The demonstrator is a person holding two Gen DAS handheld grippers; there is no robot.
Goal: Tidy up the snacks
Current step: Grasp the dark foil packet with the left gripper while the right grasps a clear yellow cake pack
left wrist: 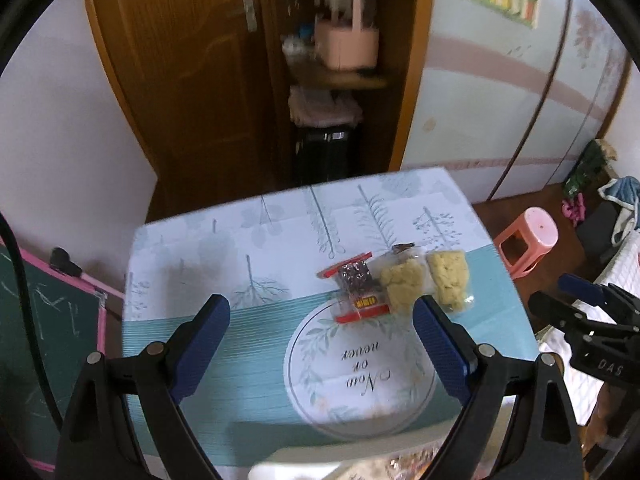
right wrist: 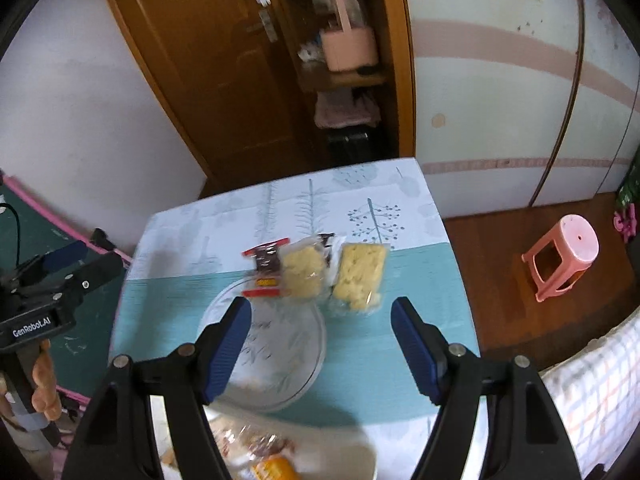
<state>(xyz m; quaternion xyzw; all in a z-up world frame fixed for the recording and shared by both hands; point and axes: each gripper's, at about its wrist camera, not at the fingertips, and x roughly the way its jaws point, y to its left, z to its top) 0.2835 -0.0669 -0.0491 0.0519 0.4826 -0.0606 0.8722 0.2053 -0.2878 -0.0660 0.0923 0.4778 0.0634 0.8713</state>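
Note:
On the table lie three snack packs in a row: a red-edged clear pack of dark snack and two clear bags of yellow crumbly snack. They also show in the right wrist view: the red pack and the yellow bags. My left gripper is open and empty, above the table short of the packs. My right gripper is open and empty, also short of them. A white tray with wrapped snacks sits at the near edge.
A teal and white cloth with a round print covers the table. A pink stool stands on the floor to the right. A chalkboard leans at the left. An open wooden door and shelves lie behind.

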